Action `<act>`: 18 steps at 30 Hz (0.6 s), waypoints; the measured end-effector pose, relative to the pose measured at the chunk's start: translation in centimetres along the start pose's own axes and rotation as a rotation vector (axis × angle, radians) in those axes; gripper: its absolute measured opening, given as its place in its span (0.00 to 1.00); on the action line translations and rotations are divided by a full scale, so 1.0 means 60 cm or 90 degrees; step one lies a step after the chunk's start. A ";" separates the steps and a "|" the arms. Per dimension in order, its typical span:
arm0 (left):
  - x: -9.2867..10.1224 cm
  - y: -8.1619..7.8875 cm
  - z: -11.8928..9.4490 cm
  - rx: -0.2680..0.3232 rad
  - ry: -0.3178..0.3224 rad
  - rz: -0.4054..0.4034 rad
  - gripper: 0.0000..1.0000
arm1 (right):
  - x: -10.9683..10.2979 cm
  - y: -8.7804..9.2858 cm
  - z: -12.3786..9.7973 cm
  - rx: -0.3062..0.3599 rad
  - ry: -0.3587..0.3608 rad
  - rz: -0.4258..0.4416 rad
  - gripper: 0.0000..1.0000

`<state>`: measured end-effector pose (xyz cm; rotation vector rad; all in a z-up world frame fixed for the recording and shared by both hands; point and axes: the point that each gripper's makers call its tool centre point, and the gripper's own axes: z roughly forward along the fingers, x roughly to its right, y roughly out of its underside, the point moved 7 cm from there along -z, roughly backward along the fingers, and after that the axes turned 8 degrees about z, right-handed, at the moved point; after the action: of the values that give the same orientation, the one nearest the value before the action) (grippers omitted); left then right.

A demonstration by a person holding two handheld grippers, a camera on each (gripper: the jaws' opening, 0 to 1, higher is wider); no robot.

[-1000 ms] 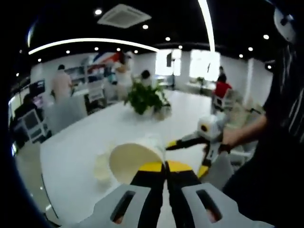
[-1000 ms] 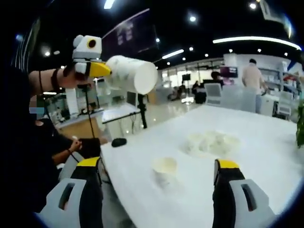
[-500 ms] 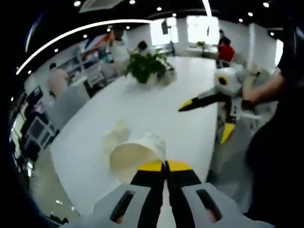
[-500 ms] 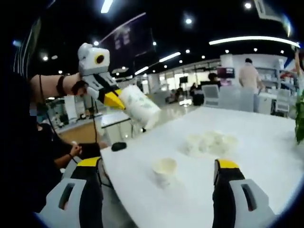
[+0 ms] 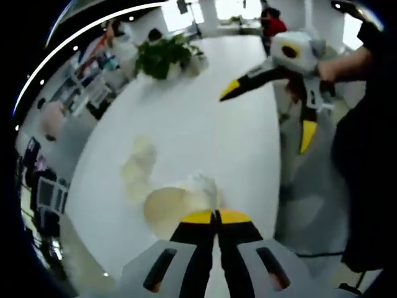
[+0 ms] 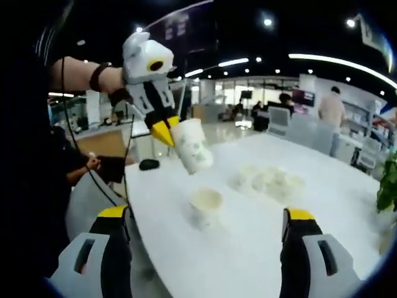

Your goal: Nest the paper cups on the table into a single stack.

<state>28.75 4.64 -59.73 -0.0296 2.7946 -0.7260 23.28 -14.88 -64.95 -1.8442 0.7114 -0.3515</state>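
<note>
My left gripper (image 5: 216,215) is shut on the rim of a white paper cup (image 5: 175,205). In the right gripper view that left gripper (image 6: 165,133) holds the cup (image 6: 193,146) tilted mouth-down, a little above and left of an upright paper cup (image 6: 206,204) on the white table (image 6: 242,261). Further back lies a loose cluster of pale cups (image 6: 267,180), which also appears in the left gripper view as a cup cluster (image 5: 137,167). My right gripper (image 6: 206,218) stands wide open and holds nothing; the left gripper view has this right gripper (image 5: 263,123) at the upper right.
A potted plant (image 5: 164,54) stands at the far end of the table (image 5: 205,130). A small black object (image 6: 149,164) lies near the table's left corner. A seated person's hand (image 6: 93,162) is beside it. People and chairs are in the background.
The left gripper has swung its cup from level to mouth-down and brought it lower, closer to the upright cup. The right gripper stays open.
</note>
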 end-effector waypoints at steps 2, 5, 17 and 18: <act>-0.006 0.001 0.009 -0.014 0.010 0.004 0.00 | 0.002 0.000 -0.003 0.006 0.000 0.001 1.00; -0.007 0.004 0.022 -0.037 0.022 0.023 0.00 | 0.009 0.003 -0.007 0.006 0.007 0.009 1.00; -0.007 0.012 0.065 -0.095 0.072 0.092 0.00 | 0.013 0.023 -0.027 0.028 0.019 0.025 1.00; -0.008 0.014 0.067 -0.109 0.074 0.096 0.00 | 0.013 0.025 -0.029 0.027 0.020 0.029 1.00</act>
<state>30.24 3.51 -63.41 0.1962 2.9221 -0.4664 22.46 -17.04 -65.72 -1.7820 0.7614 -0.3641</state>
